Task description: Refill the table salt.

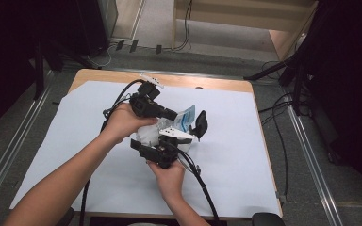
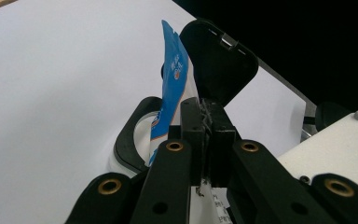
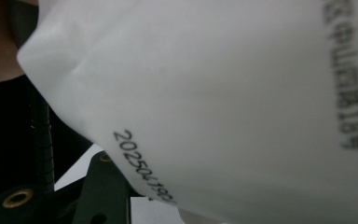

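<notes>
A white pouch with blue print (image 1: pixel 186 117) is held up over the middle of the table between both hands. My left gripper (image 1: pixel 169 114) comes from the left and is shut on a thin edge of the pouch (image 2: pixel 172 88), its jaws pressed together (image 2: pixel 207 109). Just beyond stands an open black flip lid (image 2: pixel 219 65) over a black ring (image 2: pixel 130 135); from above the lid (image 1: pixel 200 125) is right of the pouch. My right gripper (image 1: pixel 156 142) reaches in from below. The white pouch (image 3: pixel 214 93), with a printed date, lies close against its camera and hides the pads.
A pale sheet (image 1: pixel 245 155) covers the wooden table (image 1: pixel 207 84). A small white object (image 1: pixel 151 79) lies at the far edge. Cables (image 1: pixel 202 188) trail from both grippers toward the near edge. Dark stands and cords crowd the floor to the right (image 1: pixel 283 122).
</notes>
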Available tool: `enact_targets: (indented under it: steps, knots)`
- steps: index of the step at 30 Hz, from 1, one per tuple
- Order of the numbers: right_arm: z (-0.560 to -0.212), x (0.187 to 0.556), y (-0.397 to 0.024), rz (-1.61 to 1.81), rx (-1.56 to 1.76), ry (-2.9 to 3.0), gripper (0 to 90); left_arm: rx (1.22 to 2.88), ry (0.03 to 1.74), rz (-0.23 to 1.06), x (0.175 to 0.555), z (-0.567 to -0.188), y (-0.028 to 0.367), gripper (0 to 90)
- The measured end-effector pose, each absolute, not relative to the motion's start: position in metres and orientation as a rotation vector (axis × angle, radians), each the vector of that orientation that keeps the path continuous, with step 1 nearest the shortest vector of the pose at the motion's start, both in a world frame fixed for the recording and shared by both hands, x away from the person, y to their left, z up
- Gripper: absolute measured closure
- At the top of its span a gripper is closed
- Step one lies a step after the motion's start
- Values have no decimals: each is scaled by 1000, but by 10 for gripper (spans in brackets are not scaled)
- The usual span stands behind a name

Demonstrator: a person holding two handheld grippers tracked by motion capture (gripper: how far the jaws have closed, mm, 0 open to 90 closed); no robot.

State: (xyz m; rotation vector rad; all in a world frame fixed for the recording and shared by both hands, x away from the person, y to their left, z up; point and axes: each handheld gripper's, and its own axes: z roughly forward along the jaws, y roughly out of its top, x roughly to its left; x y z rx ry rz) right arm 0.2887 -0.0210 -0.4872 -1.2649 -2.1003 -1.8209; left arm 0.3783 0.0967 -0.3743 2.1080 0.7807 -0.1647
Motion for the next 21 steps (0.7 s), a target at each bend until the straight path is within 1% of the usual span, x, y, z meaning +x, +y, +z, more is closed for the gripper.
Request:
enact_targets:
  steps: [21]
  knots:
    - [-486,288,-22,-1838,-1292,-2041,542,2099,767,-175,379,-371,95,890]
